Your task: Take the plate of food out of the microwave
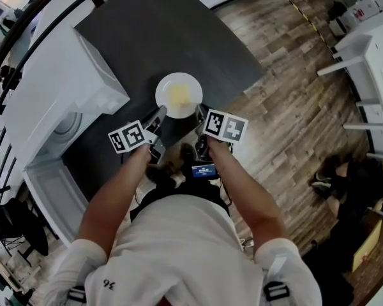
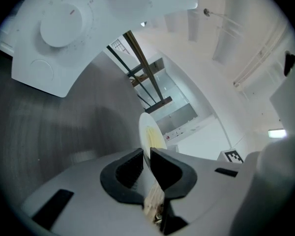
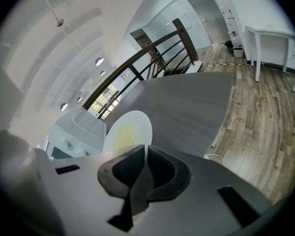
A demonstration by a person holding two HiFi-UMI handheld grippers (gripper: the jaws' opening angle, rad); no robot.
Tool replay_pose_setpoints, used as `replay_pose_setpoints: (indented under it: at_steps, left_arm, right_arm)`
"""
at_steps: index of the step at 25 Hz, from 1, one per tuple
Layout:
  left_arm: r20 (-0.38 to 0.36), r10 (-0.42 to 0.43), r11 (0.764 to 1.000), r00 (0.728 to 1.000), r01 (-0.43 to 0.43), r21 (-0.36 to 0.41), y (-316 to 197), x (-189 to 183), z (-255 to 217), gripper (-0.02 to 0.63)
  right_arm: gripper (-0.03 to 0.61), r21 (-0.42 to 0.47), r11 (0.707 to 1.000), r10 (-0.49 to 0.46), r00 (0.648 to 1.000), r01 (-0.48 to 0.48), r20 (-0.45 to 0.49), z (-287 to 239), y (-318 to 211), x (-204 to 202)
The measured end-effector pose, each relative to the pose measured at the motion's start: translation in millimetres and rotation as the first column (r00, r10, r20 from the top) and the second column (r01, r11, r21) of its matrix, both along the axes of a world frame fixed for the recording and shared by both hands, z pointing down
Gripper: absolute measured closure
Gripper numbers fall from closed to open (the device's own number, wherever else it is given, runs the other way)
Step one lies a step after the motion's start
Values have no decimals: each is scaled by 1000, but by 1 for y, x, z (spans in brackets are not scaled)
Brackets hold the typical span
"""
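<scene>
Both claws are clamped on the plate [image 1: 178,78], and it is already clear of the microwave [image 1: 64,81], which stands on the left part of the worktop [image 1: 172,24] with its door [image 1: 48,199] hanging open toward the person. The left claw [image 2: 146,157] has its jaws pressed together on the near-left part of the rim, and its own view shows the plate edge-on, running straight away from the pads. The right claw [image 3: 144,154] pinches the near-right part of the rim in the same way, so the plate lies directly ahead of both claws. Neither hand is nearer, since each already has its share of the rim. The plate is round and has no long axis to line up; the pale yellow food [image 1: 177,95] sits in its middle. From the head view the plate hangs over the dark worktop, just inside its near edge and to the right of the microwave's front. Whether its underside touches the surface cannot be told. The removal looks done, and what remains is likely the set-down: the bare worktop lies straight below and beyond the plate, toward the far edge, so the plate must stay level as it goes down.
</scene>
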State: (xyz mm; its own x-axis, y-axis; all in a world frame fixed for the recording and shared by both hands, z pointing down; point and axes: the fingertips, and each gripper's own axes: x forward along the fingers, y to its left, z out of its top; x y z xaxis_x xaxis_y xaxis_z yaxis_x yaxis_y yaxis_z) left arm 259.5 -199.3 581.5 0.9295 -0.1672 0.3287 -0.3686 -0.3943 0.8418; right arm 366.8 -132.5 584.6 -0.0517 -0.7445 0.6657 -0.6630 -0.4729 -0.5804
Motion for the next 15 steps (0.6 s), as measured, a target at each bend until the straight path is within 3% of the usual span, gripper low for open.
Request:
replay_pose_setpoints:
  at_steps: [15]
  left_arm:
    - [96,76,993,992,-66,-101,1,43,53,566]
  right_arm:
    - [557,-113,993,25,999,-28,-25,45,-1,45]
